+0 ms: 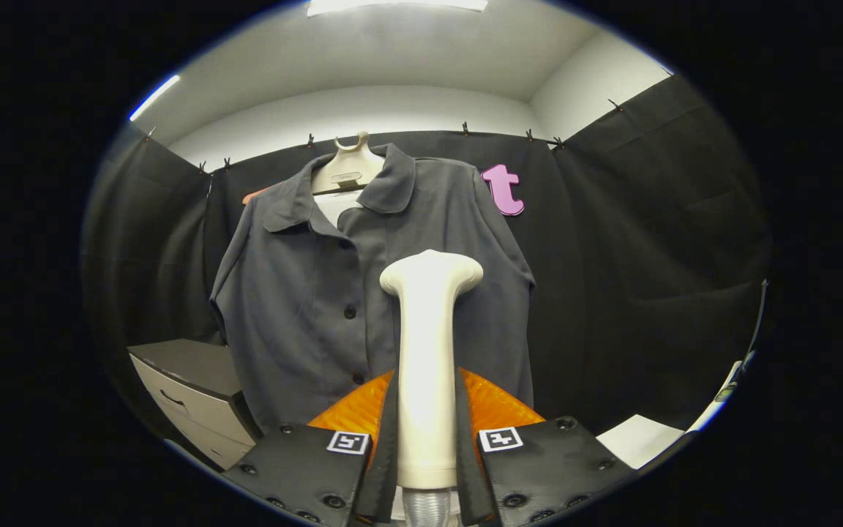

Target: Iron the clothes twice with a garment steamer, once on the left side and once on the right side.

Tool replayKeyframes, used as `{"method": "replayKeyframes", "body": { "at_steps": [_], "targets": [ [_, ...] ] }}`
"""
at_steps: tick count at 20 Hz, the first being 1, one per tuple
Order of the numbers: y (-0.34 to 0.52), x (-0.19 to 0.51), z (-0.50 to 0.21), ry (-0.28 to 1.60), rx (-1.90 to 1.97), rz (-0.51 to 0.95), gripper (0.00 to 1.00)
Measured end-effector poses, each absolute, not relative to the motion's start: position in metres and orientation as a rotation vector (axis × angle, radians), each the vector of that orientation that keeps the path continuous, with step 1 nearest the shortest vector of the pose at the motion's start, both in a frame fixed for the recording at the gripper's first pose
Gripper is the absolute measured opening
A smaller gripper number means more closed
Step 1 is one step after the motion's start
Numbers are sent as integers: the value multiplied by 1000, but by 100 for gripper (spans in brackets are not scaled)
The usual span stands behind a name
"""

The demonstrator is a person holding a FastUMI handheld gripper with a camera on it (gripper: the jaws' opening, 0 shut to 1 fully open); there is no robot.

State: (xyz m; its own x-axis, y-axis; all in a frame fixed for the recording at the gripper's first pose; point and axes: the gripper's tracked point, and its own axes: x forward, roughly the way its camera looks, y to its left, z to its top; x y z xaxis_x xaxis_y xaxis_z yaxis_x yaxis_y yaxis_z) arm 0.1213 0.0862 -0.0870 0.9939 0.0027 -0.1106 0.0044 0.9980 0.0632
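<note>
Garment steamer (427, 366) stands upright, clamped between both tool (426, 432) fingers, before the shirt (304, 293).

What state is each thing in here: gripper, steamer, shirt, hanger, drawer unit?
Gripper: shut on the steamer's handle, both fingers pressing its sides.
Steamer: held upright between the fingers, head in front of the shirt; contact with the cloth cannot be told.
Shirt: hanging on the hanger, buttoned down the front, collar open.
Hanger: upright, carrying the shirt.
Drawer unit: drawers closed, beside the shirt's lower edge.
</note>
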Motion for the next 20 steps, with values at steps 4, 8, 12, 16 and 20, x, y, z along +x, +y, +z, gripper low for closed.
{"method": "replayKeyframes", "body": {
  "at_steps": [4, 8, 12, 16, 20],
  "targets": [
    [87, 112, -107, 142, 50, -4, 41],
    [86, 101, -130, 181, 56, -9, 41],
    [85, 88, -150, 212, 53, -15, 41],
    [84, 80, -168, 242, 49, -24, 41],
    [83, 73, -183, 263, 45, -26, 41]
  ]
}}
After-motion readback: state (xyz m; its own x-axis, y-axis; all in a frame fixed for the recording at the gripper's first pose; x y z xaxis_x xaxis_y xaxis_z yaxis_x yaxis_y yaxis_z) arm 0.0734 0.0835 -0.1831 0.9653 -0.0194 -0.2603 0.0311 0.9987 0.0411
